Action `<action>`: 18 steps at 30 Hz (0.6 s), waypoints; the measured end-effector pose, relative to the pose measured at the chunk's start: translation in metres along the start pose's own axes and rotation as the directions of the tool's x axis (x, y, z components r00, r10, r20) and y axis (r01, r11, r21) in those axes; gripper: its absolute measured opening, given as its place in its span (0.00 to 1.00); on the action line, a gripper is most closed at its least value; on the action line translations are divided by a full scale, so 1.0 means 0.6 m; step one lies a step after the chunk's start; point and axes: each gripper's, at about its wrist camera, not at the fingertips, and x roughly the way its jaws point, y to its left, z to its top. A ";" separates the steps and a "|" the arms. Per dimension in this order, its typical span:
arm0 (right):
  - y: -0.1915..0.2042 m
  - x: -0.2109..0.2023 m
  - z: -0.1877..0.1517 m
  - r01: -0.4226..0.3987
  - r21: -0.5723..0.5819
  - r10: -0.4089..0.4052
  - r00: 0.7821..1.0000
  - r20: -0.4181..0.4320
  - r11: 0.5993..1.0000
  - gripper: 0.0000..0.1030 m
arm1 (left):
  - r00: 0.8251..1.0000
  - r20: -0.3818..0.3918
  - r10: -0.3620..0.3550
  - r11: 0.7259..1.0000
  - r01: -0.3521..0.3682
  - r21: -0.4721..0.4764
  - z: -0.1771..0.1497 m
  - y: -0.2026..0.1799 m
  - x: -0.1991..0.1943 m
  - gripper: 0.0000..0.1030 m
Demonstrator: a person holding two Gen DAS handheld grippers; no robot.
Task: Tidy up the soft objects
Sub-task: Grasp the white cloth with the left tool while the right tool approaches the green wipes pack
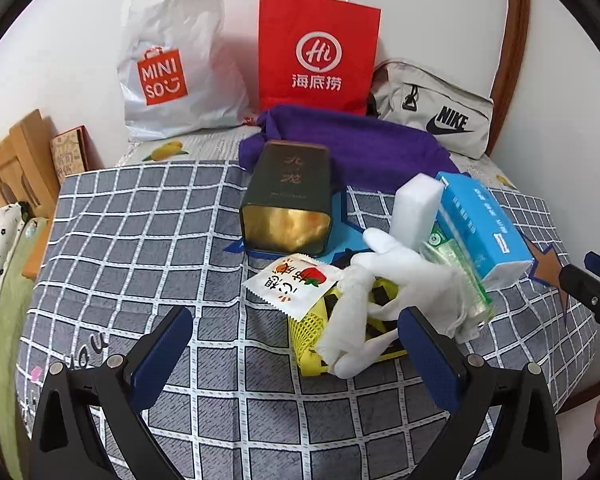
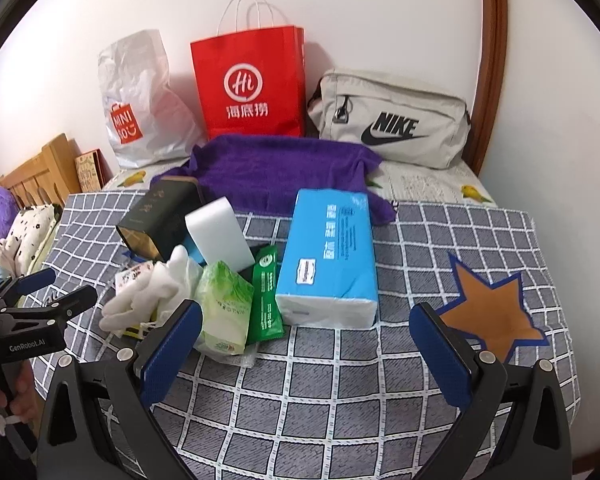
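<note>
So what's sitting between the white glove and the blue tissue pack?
In the right wrist view, two packets lie between the white glove and the blue tissue pack: a light green wipes pack and a dark green sachet.

A crumpled white cloth (image 1: 384,300) lies on a yellow mesh piece (image 1: 312,330) mid-bed, beside a leaning white sponge block (image 2: 218,230), a green tissue pack (image 2: 224,308) and a flat blue tissue pack (image 2: 328,260).

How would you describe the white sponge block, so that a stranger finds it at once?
Start at the red paper bag against the wall, then come forward over the purple towel to the pile on the checked blanket. The white sponge block leans between the dark tin and the blue tissue pack; it alone is plain, unprinted white.
</note>
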 end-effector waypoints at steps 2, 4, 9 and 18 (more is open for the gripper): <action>0.002 0.015 -0.005 0.004 -0.005 -0.004 1.000 -0.018 1.000 1.00 | 1.000 -0.009 -0.019 1.000 0.020 0.010 -0.002 -0.002 0.011 1.00; 0.003 0.026 -0.008 0.014 -0.011 -0.014 0.999 -0.031 1.000 0.99 | 1.000 -0.020 -0.020 1.000 0.020 0.015 -0.002 -0.002 0.025 1.00; -0.002 0.049 -0.017 0.026 -0.013 -0.027 0.998 -0.062 1.000 0.99 | 0.998 -0.036 -0.044 0.999 0.044 -0.007 0.005 0.008 0.050 1.00; -0.012 0.082 -0.026 0.024 0.009 -0.023 0.993 -0.112 1.000 0.99 | 0.995 -0.057 -0.082 0.993 0.087 0.085 0.028 -0.020 0.094 0.67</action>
